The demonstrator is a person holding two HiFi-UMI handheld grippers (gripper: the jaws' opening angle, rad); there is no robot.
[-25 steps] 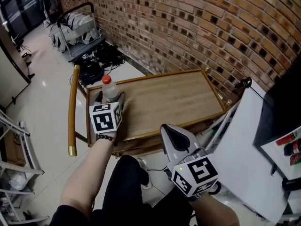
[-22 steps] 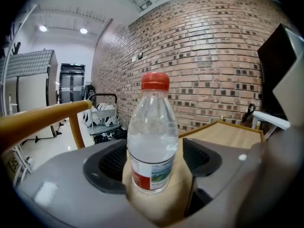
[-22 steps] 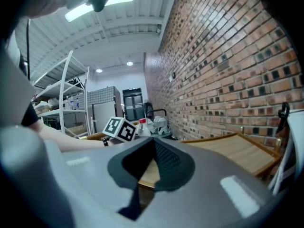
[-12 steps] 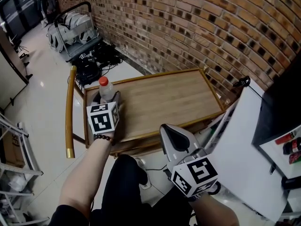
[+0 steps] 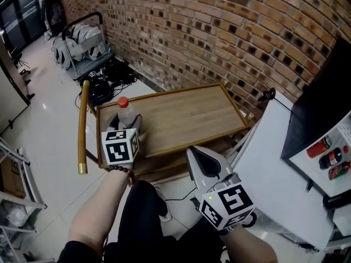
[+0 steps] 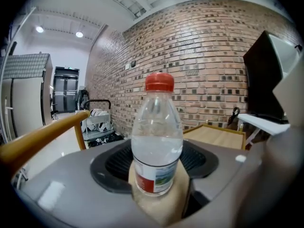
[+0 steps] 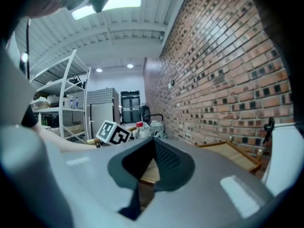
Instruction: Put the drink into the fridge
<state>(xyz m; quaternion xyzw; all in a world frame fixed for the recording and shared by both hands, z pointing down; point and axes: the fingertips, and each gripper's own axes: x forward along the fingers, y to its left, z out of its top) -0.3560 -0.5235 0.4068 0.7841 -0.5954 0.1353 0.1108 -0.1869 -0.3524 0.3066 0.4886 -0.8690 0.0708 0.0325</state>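
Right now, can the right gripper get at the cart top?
Probably yes: the right gripper, shut and empty, hangs by the near edge of the cart, with nothing in between.

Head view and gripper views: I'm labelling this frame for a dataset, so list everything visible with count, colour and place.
water bottle: one, clear with red cap, between the left gripper's jaws at the cart's left end
wooden cart: one, light wood, centre
brick wall: one, red-brown, behind the cart
fridge: one, white, open, right of the cart
bottles: three, red and dark, on the fridge's shelf
metal trolley: one, grey, far left by the wall
black bags: one heap, floor beside the trolley
left gripper: one, grey, jaws have just been closing, gripping the water bottle
right gripper: one, grey, jaws together, empty, lower centre
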